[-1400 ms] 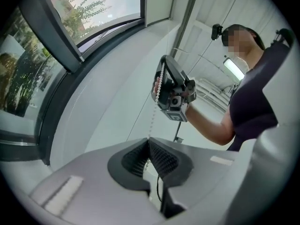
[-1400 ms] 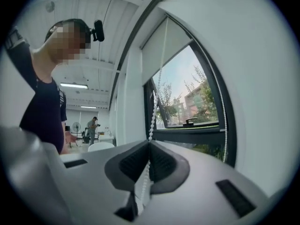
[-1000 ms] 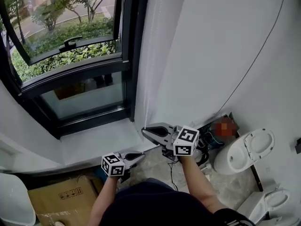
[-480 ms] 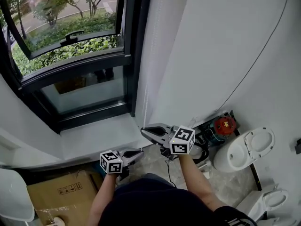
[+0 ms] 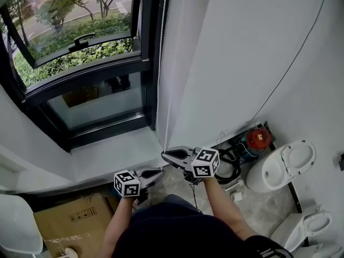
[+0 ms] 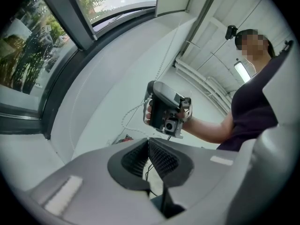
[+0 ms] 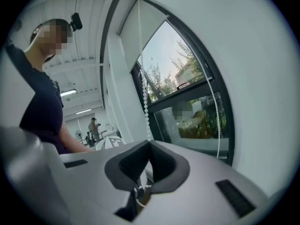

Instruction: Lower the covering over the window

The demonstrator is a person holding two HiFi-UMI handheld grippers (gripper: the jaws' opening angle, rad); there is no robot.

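Observation:
A white bead chain [image 5: 160, 63] hangs down the right side of the black-framed window [image 5: 80, 85]. My right gripper [image 5: 164, 155] is shut on the chain just above the sill. In the right gripper view the chain [image 7: 144, 97] runs down into the shut jaws [image 7: 150, 143], with a second strand [image 7: 216, 121] hanging farther right. The white roller blind [image 7: 139, 25] sits rolled high at the top of the window. My left gripper [image 5: 162, 171] is lower and to the left, shut and holding nothing. The left gripper view shows its shut tips [image 6: 149, 142] below the right gripper [image 6: 166, 109].
A grey window sill [image 5: 115, 152] lies under the glass. Below it stand a cardboard box [image 5: 70, 222] and a white rounded object [image 5: 19, 238]. Against the white wall at right are black cables [image 5: 228, 168], a red device [image 5: 257, 138] and two white toilets [image 5: 282, 168] [image 5: 309, 230].
My right gripper has moved down with the bead chain in its jaws. The left gripper has stayed about where it was.

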